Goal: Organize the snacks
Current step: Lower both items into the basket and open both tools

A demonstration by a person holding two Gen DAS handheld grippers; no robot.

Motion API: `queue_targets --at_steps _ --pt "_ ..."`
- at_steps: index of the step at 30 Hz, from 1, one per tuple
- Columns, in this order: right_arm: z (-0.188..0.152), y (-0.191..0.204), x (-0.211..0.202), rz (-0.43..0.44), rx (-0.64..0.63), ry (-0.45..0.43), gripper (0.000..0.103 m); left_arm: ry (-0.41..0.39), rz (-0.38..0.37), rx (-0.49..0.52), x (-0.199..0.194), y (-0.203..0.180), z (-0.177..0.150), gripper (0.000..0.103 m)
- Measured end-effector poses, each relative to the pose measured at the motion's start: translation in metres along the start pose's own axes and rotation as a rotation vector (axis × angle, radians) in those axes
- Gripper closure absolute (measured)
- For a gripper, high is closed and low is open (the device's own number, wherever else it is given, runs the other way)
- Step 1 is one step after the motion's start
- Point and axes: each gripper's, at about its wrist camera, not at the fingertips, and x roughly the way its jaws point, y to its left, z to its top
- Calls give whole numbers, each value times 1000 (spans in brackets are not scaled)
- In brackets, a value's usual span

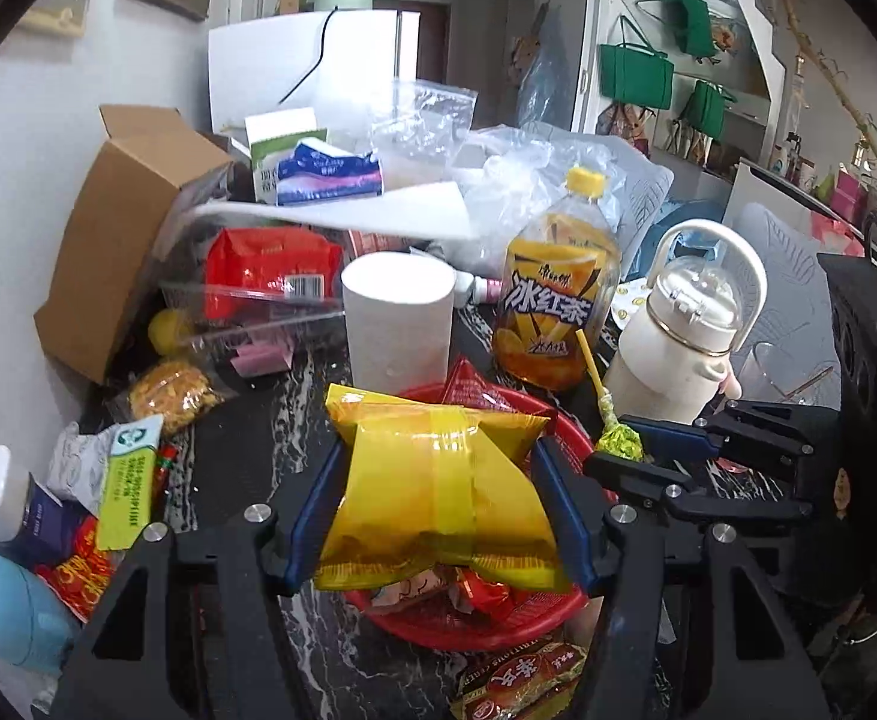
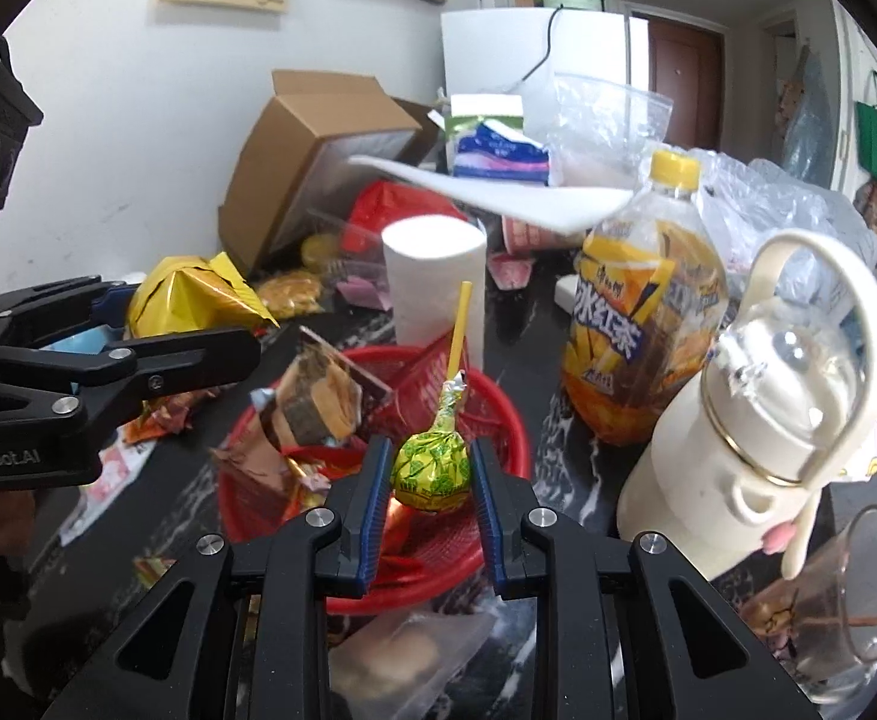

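My left gripper (image 1: pixel 438 474) is shut on a yellow snack bag (image 1: pixel 438 498) and holds it above the red basket (image 1: pixel 438 630). My right gripper (image 2: pixel 429 456) is shut on a green-wrapped lollipop (image 2: pixel 432 468) with a yellow stick, held over the same red basket (image 2: pixel 498 420). The basket holds several snack packets (image 2: pixel 312 402). In the left wrist view the right gripper (image 1: pixel 654 450) with the lollipop (image 1: pixel 618 441) is at the basket's right rim. In the right wrist view the left gripper (image 2: pixel 138 330) with the yellow bag (image 2: pixel 192 294) is at the left.
An iced tea bottle (image 1: pixel 558 300), a cream thermos (image 1: pixel 678 336) and a paper roll (image 1: pixel 399 318) stand behind the basket. A cardboard box (image 1: pixel 120 228), a clear container with a red packet (image 1: pixel 270 276) and loose snacks (image 1: pixel 168 396) lie left. A glass (image 2: pixel 828 612) lies right.
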Motion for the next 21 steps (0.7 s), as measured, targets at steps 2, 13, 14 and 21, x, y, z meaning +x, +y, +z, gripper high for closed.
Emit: queue_targets --at_steps 2,13,14,21 --pt "-2 -1 6 6 -1 13 77 14 -9 -6 8 0 -1 42" --pt "-10 -15 29 62 63 108 53 60 -11 -1 31 -1 -6 42" --pt "-9 -15 26 58 61 102 52 62 -11 0 32 -1 -6 42" --pt "-7 -18 15 13 66 80 52 80 -21 38 44 -12 -4 42"
